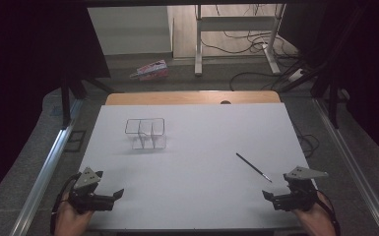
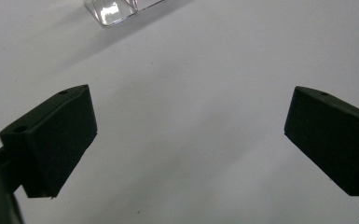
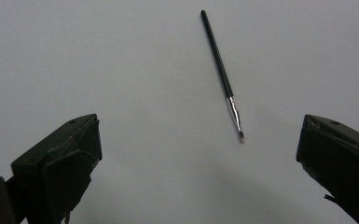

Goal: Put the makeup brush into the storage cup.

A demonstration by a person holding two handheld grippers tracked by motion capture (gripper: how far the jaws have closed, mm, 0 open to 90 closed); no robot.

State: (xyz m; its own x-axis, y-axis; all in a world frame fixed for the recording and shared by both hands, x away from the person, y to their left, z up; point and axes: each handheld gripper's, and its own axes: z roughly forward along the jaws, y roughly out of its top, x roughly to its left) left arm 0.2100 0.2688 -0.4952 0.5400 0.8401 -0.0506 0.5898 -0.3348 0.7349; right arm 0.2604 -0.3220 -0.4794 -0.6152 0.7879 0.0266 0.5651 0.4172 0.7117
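With both the left gripper (image 1: 119,192) and right gripper (image 1: 265,195) wide open and empty, the thin brush (image 3: 221,70) at the right gripper's twelve o'clock could roll from a careless pinch.

Each black claw (image 1: 119,192) (image 1: 265,195) carries a grey three-cornered plate and trailing cable.

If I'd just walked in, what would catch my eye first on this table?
Probably the thin black paintbrush lying slantwise on the white table, just ahead of the right gripper. Next, the clear plastic organizer standing toward the far left. The left gripper rests at the near left corner; both have open jaws and hold nothing.
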